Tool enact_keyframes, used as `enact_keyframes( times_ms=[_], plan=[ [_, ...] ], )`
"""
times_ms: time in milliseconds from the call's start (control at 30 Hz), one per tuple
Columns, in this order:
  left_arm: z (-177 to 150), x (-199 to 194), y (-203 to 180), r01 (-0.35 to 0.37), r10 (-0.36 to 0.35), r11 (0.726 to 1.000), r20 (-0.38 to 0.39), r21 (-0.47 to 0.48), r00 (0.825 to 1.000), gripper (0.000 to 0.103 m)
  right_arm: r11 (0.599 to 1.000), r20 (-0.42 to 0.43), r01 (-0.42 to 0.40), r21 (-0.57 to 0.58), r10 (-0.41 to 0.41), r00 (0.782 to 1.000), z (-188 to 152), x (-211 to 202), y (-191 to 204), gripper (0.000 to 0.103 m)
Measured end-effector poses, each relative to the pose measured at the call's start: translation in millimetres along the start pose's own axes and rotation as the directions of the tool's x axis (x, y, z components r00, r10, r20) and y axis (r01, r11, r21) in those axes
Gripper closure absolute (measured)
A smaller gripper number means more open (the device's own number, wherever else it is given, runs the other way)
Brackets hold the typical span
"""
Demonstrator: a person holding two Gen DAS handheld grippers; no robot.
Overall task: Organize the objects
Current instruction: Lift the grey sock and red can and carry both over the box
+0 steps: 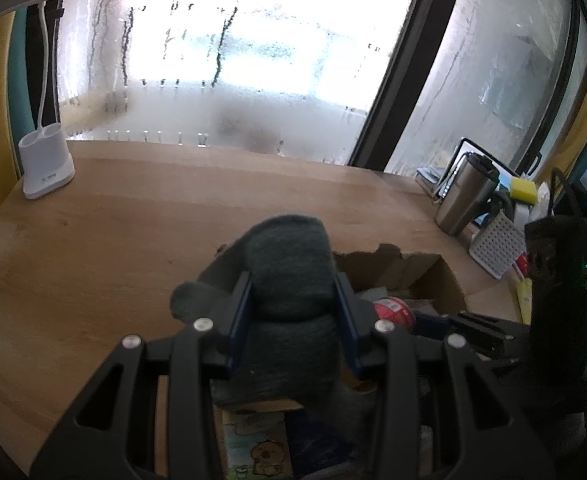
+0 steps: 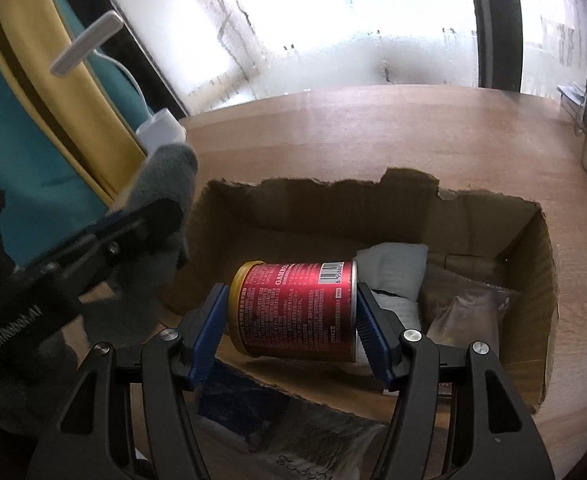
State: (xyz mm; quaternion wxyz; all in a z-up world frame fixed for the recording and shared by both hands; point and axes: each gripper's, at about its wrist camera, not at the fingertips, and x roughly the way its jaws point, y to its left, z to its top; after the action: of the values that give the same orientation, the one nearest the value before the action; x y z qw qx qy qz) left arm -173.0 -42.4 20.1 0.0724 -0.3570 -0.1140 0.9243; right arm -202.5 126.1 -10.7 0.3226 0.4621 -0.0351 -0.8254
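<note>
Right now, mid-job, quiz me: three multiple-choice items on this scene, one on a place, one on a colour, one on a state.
1. Where is the red can?
A. over the open cardboard box
B. beside the white lamp base
C. against the window

2. What colour is the can's lid end?
A. green
B. yellow
C. white

3. What is the left hand-held gripper doing?
A. open, holding nothing
B. shut on a steel tumbler
C. shut on the dark grey sock

Answers: A, box interior shows behind the can in the right hand-held gripper; B, yellow rim at its left end; C, pads press the sock's sides.
</note>
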Motion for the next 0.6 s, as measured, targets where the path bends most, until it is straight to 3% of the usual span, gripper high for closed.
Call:
enact_keyframes(
  times_ms=[367,600],
  plan=[
    [-8,26,-18,0.021,-0.020,1.000,-0.033,0.019,0.999,0.063,0.997,0.065,0.069,0.018,-0.070,0.995,3,-31,-15,0.038],
    [-17,63,-33,0.006,-0.001,0.999,-0.101,0.046,0.995,0.063,0.994,0.084,0.101,0.041,-0.104,0.991,-2,-42,-32,0.038]
  ],
)
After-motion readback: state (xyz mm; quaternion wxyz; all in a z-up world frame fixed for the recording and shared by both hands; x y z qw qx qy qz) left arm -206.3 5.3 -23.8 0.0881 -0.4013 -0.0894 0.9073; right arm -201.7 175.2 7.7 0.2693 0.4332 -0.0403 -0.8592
